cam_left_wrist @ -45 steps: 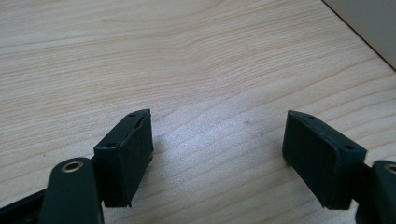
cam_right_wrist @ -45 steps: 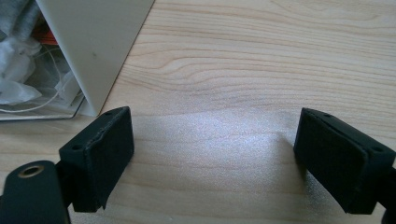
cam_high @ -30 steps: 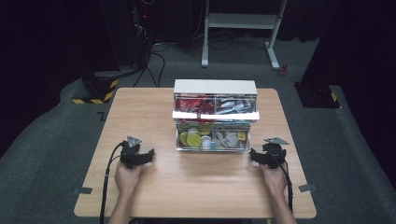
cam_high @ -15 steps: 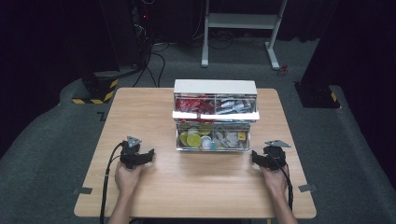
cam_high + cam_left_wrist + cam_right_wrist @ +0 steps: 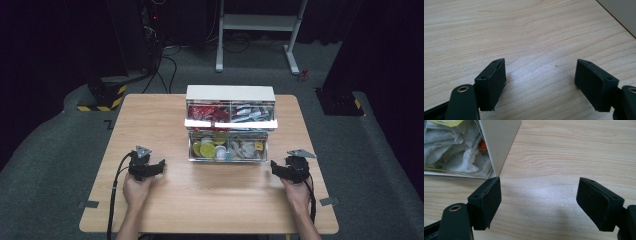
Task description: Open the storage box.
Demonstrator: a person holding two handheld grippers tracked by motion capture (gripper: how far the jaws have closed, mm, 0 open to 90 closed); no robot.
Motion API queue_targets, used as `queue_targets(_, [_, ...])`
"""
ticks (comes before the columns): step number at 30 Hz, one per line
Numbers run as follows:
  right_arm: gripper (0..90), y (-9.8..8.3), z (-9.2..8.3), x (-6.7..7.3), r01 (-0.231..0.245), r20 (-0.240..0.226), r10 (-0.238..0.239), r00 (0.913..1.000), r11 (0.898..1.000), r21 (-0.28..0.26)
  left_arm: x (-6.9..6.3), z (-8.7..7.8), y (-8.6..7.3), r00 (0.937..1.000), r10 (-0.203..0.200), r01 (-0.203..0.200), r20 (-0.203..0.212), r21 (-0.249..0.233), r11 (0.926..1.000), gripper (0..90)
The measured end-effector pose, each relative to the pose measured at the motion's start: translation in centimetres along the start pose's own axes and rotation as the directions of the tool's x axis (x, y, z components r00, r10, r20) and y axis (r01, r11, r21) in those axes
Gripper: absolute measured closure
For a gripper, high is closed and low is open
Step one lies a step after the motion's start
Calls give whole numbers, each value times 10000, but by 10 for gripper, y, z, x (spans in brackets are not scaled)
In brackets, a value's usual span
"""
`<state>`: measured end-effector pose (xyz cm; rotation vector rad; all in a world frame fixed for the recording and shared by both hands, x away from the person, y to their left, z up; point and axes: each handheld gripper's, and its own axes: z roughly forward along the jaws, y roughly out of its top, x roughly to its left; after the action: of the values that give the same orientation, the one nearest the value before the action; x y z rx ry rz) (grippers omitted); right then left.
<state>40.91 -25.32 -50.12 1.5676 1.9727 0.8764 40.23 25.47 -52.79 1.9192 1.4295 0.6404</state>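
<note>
With my right claw [image 5: 278, 167] wide and empty, its jaws just reopening, and my left claw [image 5: 159, 166] likewise wide, I treat the drawer box [image 5: 230, 122] mid-bench [image 5: 150, 125] as rigid, light and slippery, gripping the drawer's front lip.

Wooden table [image 5: 165, 120], dark grey floor [image 5: 60, 150] — white stand [image 5: 255, 22], black-yellow hazard base [image 5: 102, 95]

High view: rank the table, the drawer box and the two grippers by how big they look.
1. table
2. drawer box
3. left gripper and right gripper: look alike in size, so no ranking between them.
</note>
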Motion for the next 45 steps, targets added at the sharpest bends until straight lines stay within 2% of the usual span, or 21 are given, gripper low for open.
queue_targets(4, [213, 0, -1, 1, 129, -5, -128, 9999, 9998, 137, 0, 0, 0, 10000, 11, -11, -8, 23, 10000, 256])
queue_targets(11, [233, 3, -13, 3, 350, -249, -363, 9990, 9981, -508, 0, 0, 0, 10000, 10, -10, -20, 20, 10000, 256])
queue_targets(18, [266, 8, -25, 3, 384, -399, -417, 9983, 9960, -804, 0, 0, 0, 10000, 0, 0, -16, 15, 10000, 257])
queue_targets(24, [322, 14, -32, 4, 637, -683, -709, 9951, 9927, -1029, 0, 0, 0, 10000, 0, 0, -29, -1, 10000, 256])
queue_targets(26, [320, 17, -34, 3, 629, -771, -705, 9945, 9933, -974, 0, 0, 0, 10000, 0, 0, -42, -6, 10000, 256])
queue_targets(30, [321, 24, -43, 3, 458, -988, -578, 9934, 9918, -1193, 0, 0, 0, 10000, 6, -6, -62, -3, 10000, 257])
queue_targets(39, [292, 45, -59, 27, 1020, -1439, -1275, 9813, 9797, -1725, -1, 0, 0, 10000, -15, 15, -75, -6, 10000, 257])
queue_targets(45, [239, 54, -65, 38, 822, -1572, -1132, 9810, 9781, -1913, -1, 0, 0, 10000, -23, 22, -77, -9, 10000, 258])
